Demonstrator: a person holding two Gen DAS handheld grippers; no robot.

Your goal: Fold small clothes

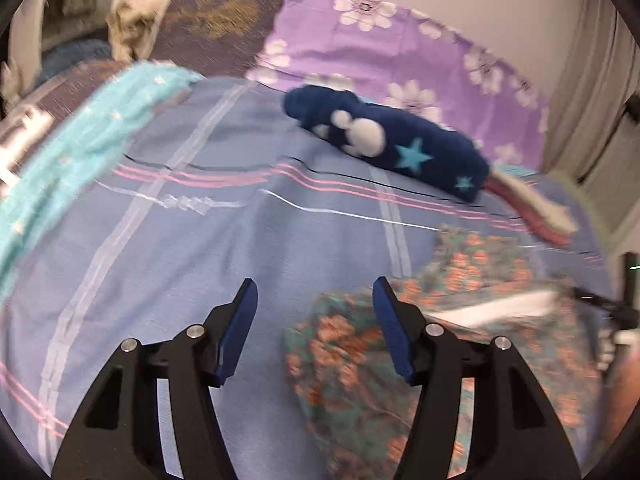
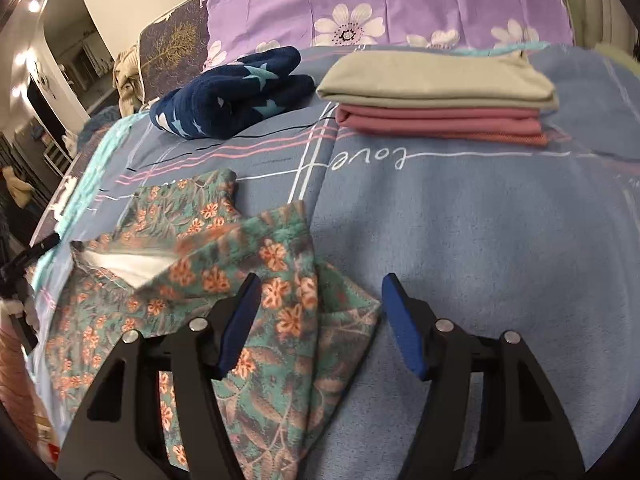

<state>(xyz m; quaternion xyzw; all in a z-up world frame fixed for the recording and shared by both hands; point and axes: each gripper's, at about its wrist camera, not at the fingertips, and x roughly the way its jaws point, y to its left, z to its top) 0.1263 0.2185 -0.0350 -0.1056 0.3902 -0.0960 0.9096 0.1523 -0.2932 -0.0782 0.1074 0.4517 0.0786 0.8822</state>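
A small teal garment with orange flowers (image 2: 256, 280) lies partly folded on the blue bed sheet (image 2: 500, 240); its white inside shows at one opening. In the left wrist view the same garment (image 1: 460, 320) lies at the lower right, blurred. My left gripper (image 1: 314, 304) is open above the sheet, its right finger over the garment's edge, nothing pinched. My right gripper (image 2: 318, 300) is open too, with the garment's right corner lying below the gap and not pressed by the pads.
A navy blanket with stars (image 2: 232, 96) lies at the back of the bed. Beside it sits a stack of folded clothes (image 2: 440, 100), grey on pink. A purple flowered pillow (image 2: 380, 4) is behind. A turquoise cloth (image 1: 80, 148) runs along the left edge.
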